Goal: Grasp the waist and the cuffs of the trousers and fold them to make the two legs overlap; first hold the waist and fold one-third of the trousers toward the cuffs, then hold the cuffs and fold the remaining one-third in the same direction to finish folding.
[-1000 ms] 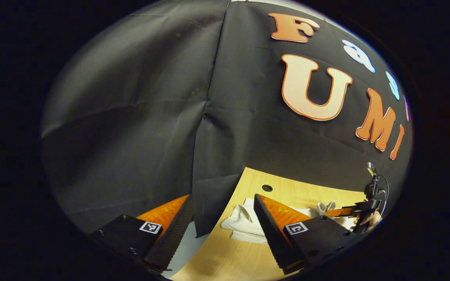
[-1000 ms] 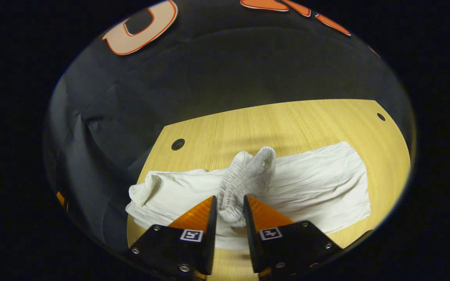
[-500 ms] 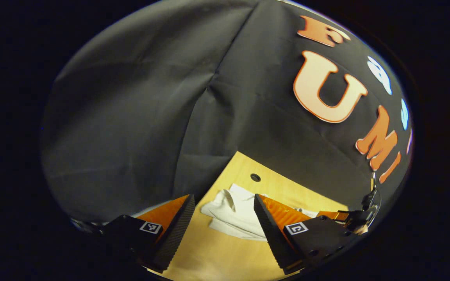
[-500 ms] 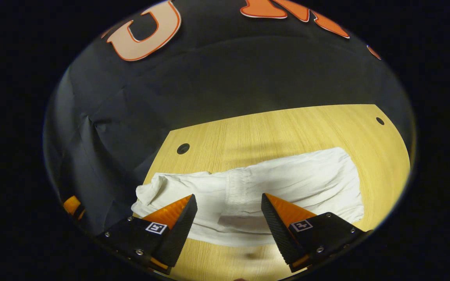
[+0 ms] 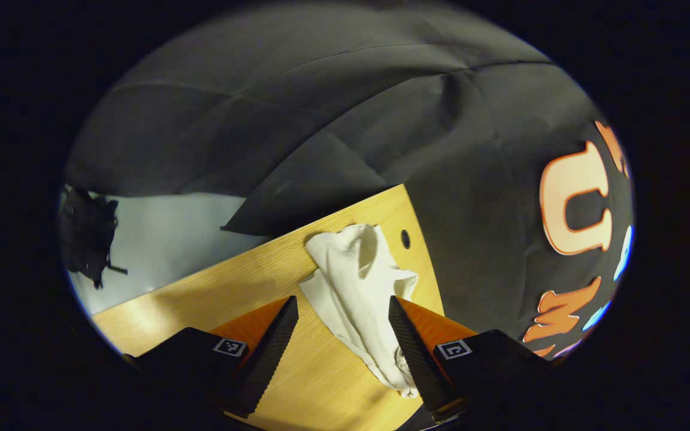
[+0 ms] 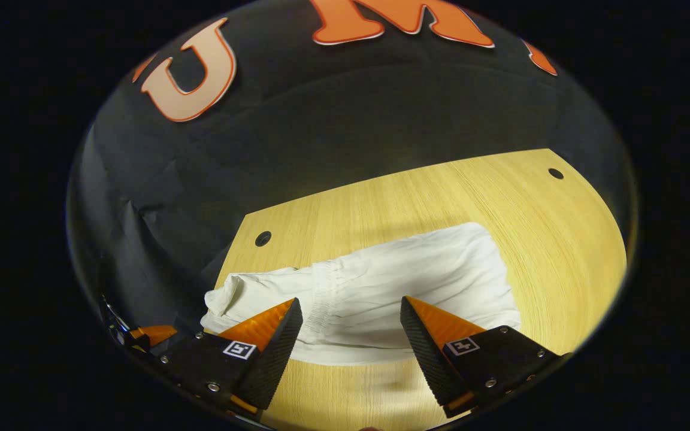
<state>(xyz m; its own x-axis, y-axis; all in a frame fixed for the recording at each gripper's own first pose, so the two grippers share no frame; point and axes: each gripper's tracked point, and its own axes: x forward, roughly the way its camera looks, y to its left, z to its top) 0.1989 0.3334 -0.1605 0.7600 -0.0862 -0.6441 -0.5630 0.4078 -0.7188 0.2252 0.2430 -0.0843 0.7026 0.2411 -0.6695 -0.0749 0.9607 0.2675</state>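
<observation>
White trousers point(image 6: 381, 287) lie across the wooden table point(image 6: 429, 191), with the elastic waist folded over onto the middle and the cuff end crumpled at the left. My right gripper point(image 6: 351, 332) hovers open above the near edge of the folded part, holding nothing. In the left gripper view the crumpled cuff end of the trousers point(image 5: 354, 281) lies by the table corner. My left gripper point(image 5: 342, 326) stands open just before it, fingers either side of the cloth without touching it. Part of the left gripper point(image 6: 150, 334) peeks in at the lower left of the right gripper view.
The table has round cable holes near its corners point(image 6: 263, 238) point(image 6: 555, 173) point(image 5: 405, 239). Black cloth walls close the back and left side. Beyond the table's left edge lies pale floor point(image 5: 165, 233) with a dark bundle point(image 5: 87, 233) on it.
My right gripper let go of the waist, which dropped flat onto the trousers, and now stands open. My left gripper swung round toward the cuff end, still open.
</observation>
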